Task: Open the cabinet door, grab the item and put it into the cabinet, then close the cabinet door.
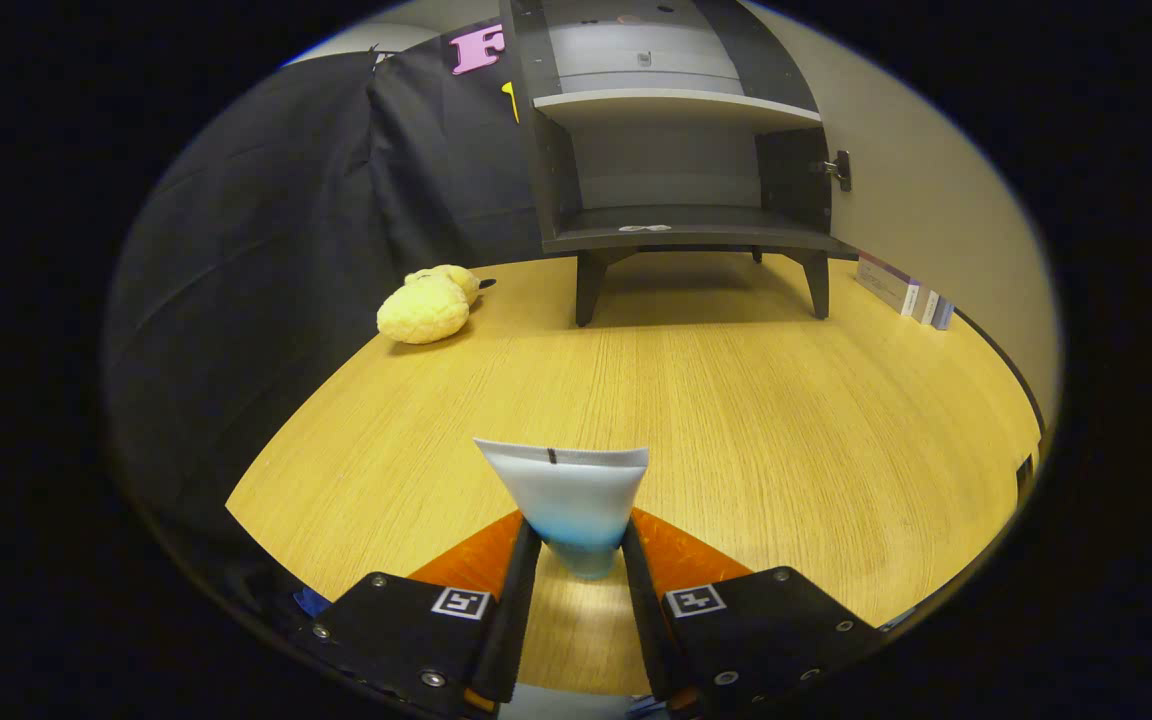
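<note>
- The gripper (578, 560) has both fingers pressed on a pale tube (568, 500) with a flat crimped end, held above the wooden table (736, 400)
- Beyond the tube stands a dark cabinet (681, 170) on short legs; its door is open; its shelves are bare
- Left of the cabinet lies a yellow plush toy (428, 305); right of it, small boxes (904, 290) stand against the wall

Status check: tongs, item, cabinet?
Tongs shut on pale blue-white pouch, above the wooden table. Dark grey cabinet ahead, open, lower shelf bare. Yellow plush toy off to the side, path clear.
</note>
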### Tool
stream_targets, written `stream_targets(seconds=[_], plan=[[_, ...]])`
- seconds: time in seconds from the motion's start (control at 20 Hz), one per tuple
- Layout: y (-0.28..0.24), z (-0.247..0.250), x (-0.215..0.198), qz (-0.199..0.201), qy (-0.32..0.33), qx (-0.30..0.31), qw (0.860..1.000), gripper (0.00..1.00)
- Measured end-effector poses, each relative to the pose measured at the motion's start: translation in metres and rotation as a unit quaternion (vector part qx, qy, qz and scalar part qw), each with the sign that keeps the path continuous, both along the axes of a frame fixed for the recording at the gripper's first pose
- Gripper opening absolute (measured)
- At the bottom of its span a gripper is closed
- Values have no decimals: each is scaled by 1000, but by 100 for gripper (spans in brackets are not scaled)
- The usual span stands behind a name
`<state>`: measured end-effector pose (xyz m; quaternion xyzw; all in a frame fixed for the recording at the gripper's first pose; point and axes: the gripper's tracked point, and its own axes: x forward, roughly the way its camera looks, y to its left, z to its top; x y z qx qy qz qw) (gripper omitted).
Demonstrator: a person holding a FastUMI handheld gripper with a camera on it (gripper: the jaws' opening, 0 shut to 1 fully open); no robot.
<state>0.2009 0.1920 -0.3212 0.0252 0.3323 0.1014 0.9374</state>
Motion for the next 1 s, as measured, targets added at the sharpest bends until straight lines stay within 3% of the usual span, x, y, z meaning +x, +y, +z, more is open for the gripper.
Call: stream_targets(seconds=[0.6, 1.0], plan=[[-25, 98, 56, -10, -52, 0, 999, 49], [-53, 188, 125, -18, -114, -6, 993, 49]])
